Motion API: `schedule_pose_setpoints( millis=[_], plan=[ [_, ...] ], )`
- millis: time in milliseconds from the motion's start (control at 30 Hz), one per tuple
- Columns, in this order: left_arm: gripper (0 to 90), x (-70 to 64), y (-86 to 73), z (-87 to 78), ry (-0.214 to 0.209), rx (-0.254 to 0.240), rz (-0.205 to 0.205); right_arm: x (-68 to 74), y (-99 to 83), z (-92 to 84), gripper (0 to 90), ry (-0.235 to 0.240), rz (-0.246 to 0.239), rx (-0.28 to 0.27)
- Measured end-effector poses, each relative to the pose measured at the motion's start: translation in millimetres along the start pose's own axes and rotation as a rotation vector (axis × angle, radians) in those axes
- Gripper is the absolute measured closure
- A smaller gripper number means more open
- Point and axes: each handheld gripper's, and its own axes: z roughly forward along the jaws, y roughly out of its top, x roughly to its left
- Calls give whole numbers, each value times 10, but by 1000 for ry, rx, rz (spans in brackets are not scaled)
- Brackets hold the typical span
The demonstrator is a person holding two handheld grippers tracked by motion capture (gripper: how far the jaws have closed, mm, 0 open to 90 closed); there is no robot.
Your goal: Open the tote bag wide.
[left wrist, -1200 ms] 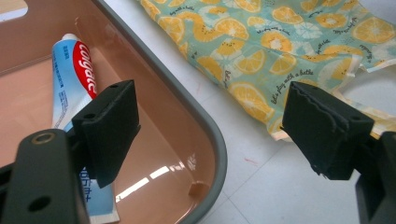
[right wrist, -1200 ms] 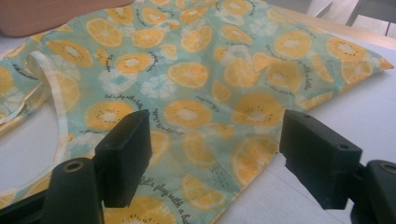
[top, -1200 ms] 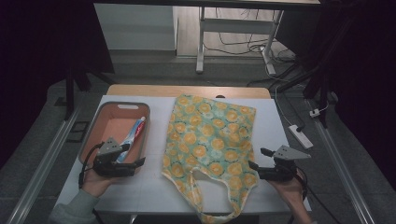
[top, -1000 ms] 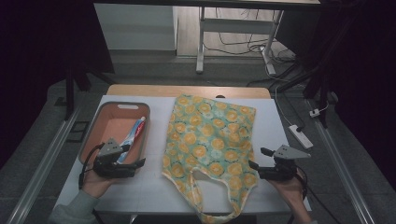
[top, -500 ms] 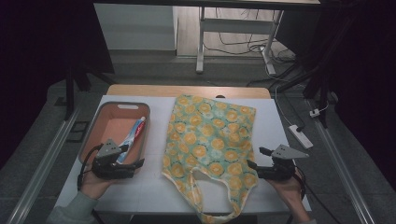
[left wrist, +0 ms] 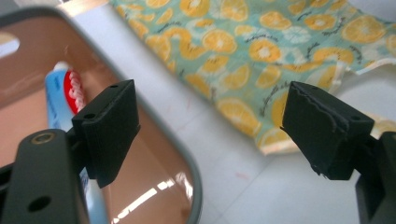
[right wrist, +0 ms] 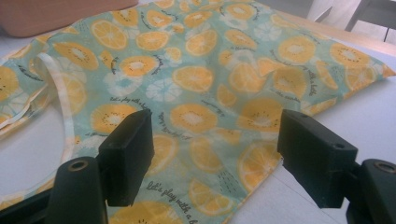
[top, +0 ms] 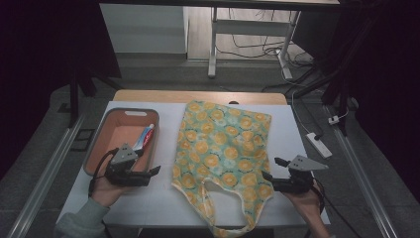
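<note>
Two tongs rest low over a white worktop (top: 148,198), one in each of the person's hands. The left tongs (top: 154,170) sit at the near left, just beside the near corner of an orange tray (top: 101,144) with a grey rim, and their jaws stand wide apart with nothing between them; in the left gripper view the left tongs (left wrist: 210,126) frame the tray's rounded corner (left wrist: 191,177) on one side and bare worktop (left wrist: 243,186) on the other. Inside the tray lies a toothpaste tube (top: 144,137), blue with a red and white swirl, running lengthwise along the tray's right wall; the same tube (left wrist: 65,98) shows partly behind the nearer jaw. In the middle of the worktop a tote bag (top: 223,144) is spread flat, pale green cloth printed with orange slices, its loop handles (top: 223,218) pointing toward the person and reaching the near edge. The right tongs (top: 275,168) lie at the near right, touching or just beside the bag's lower right corner, jaws also wide and empty. In the right gripper view the right tongs (right wrist: 215,149) look across the bag (right wrist: 201,79), whose hem (right wrist: 261,177) runs between the jaws, and a pale handle strap (right wrist: 58,93) curves at the left. A white power strip (top: 318,145) lies on the floor off the worktop's right side.
</note>
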Motion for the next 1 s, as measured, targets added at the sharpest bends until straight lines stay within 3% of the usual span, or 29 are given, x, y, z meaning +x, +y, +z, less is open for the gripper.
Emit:
schedule_pose_setpoints(
  millis=[367, 667, 767, 900, 1000],
  plan=[
    [191, -171, 261, 228, -64, 56, 82, 56, 24, 80, 267, 24, -14, 9],
    [201, -474, 438, 603, -152, 132, 179, 64, 20, 113, 267, 32, -23, 18],
    [208, -561, 458, 700, -192, 161, 194, 66, 14, 109, 267, 31, -26, 21],
    [223, -720, 395, 714, -260, 195, 260, 59, 0, 88, 268, 24, -25, 21],
    [248, -747, 370, 709, -286, 210, 268, 52, -6, 87, 267, 23, -19, 21]
  ],
)
